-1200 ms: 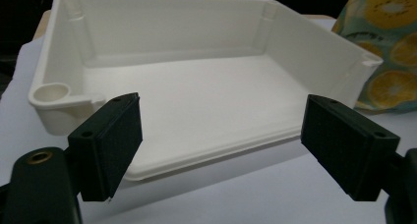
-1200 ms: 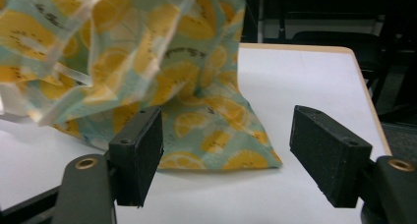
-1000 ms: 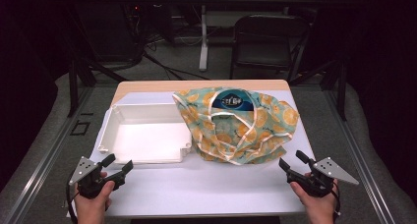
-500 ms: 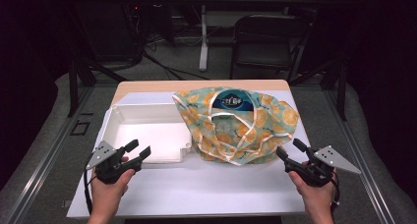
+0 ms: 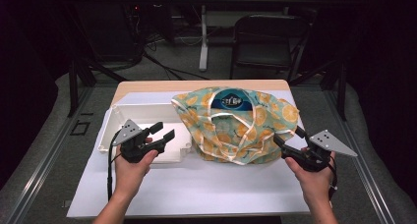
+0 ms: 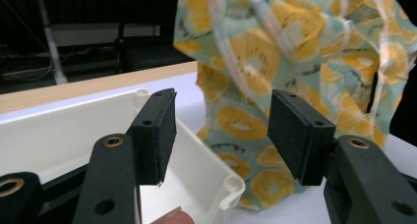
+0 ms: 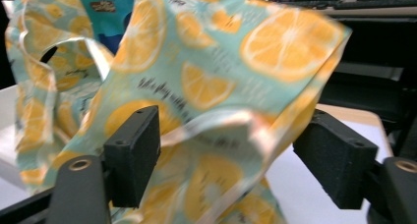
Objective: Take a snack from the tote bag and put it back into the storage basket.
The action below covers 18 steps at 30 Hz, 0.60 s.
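Left gripper (image 5: 166, 131) has been advanced from the near table edge to above the white plastic bin (image 5: 109, 127), jaws apart and empty. Right gripper (image 5: 287, 140) has been brought up to the orange-print tote bag (image 5: 236, 123) at table centre, jaws spread around its pale edge trim (image 7: 221, 123). A two-sided grasp of the bag is judged imminent.

The table (image 5: 196, 184) is brightly and evenly lit from above, while the room behind it falls off into near black. Shadows under the bag (image 5: 236, 121) are soft and faint. In the right gripper view the bag (image 7: 221, 76) is smeared by motion blur; the left gripper view is sharper, with mild softness in the far background.
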Available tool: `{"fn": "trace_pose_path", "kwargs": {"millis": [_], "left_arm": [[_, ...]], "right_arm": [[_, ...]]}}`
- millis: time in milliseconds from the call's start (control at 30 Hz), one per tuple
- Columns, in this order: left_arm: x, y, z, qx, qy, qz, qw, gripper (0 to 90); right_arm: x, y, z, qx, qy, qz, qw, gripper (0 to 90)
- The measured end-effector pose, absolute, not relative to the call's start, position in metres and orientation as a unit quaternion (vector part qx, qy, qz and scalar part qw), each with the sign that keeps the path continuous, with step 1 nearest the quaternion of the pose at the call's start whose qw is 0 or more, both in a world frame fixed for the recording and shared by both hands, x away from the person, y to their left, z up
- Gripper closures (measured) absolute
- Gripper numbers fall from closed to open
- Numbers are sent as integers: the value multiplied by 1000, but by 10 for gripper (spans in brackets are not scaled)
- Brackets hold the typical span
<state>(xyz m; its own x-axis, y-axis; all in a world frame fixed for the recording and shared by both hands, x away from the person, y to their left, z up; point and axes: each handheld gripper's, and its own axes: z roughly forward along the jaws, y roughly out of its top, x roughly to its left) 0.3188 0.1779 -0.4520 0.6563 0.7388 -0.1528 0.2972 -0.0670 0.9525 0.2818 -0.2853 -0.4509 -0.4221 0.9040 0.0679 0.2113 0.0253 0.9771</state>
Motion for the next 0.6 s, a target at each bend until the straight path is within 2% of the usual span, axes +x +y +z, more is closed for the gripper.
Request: {"fn": "trace_pose_path", "kwargs": {"millis": [133,333,400,467,500,600], "left_arm": [[323,174,-445,702,363,185,584,442],[329,166,-436,697,358,186,592,443],[331,162,-433,700,355,187,590,443],[333,158,-430,700,354,187,591,447],[334,155,-429,700,354,183,593,447],[337,151,-426,699,346,172,602,482]], "right_arm": [[287,-293,-440,445,631,546,325,190],[296,-290,-436,435,646,538,322,219],[299,-288,-436,432,648,539,320,298],[303,-287,-437,422,656,548,303,452],[303,-287,-437,422,656,548,303,452],[307,-283,-439,414,674,531,304,617]]}}
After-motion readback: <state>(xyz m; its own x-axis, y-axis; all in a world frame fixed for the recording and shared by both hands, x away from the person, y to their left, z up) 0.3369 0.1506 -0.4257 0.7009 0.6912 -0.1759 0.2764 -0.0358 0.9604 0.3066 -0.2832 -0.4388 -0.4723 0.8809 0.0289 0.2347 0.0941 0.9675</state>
